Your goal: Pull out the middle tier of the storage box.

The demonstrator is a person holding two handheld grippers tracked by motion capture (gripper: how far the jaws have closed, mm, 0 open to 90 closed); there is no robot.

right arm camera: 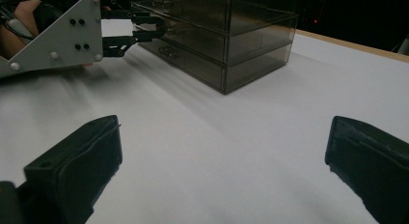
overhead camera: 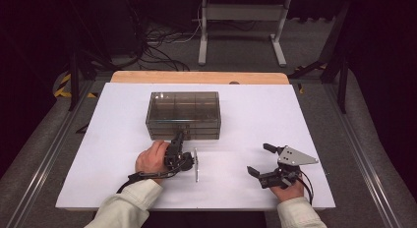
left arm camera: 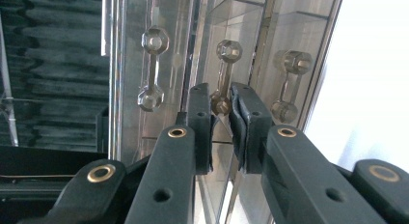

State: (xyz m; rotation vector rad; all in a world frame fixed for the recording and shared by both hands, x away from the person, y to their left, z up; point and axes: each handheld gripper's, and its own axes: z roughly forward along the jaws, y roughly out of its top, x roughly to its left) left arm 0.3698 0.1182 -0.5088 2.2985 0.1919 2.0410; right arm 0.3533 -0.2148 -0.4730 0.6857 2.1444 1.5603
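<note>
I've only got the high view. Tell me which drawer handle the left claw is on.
Observer: In the left gripper view, the left claw straddles the middle handle of three, a pad close on each side. I can't confirm contact.
Operator: Report whether any drawer is out yet.
Observer: In the right gripper view, the drawer box shows its three fronts flush. None looks pulled out.
</note>
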